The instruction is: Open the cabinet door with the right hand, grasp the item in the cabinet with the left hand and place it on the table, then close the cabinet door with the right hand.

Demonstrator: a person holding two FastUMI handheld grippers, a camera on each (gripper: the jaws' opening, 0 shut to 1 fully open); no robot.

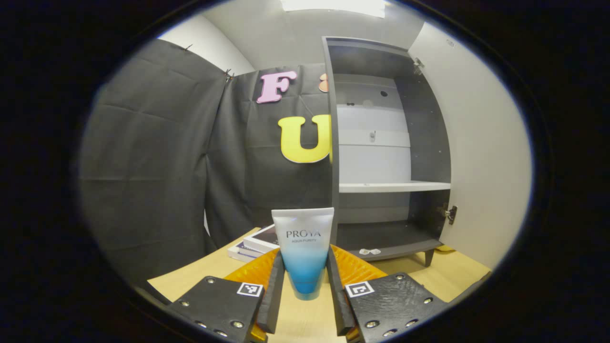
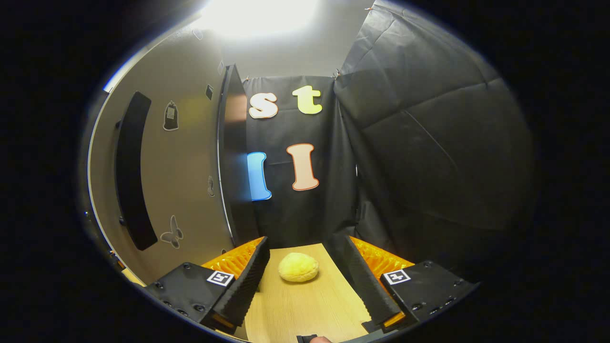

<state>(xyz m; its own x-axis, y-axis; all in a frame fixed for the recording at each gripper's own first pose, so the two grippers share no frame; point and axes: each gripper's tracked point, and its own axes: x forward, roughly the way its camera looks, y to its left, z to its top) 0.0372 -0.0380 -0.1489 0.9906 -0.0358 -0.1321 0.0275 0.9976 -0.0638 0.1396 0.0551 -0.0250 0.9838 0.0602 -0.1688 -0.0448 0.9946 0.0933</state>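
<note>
Between left gripper [image 1: 305,290] fingers: tube [image 1: 303,252] pinched (upright); cabinet door [image 1: 481,143] open; right gripper [image 2: 305,281] fingers spread.

On the pale wooden table [image 1: 431,271] we find a small stack of books [image 1: 255,242], lying flat near the table's far left edge as the left gripper view has it. In the right gripper view we see a round, bumpy yellow bun [image 2: 298,267] resting on the same table, toward its far end and close to the black cloth wall [image 2: 429,157]. Above the table we see a bright ceiling light [image 2: 259,14].
</note>
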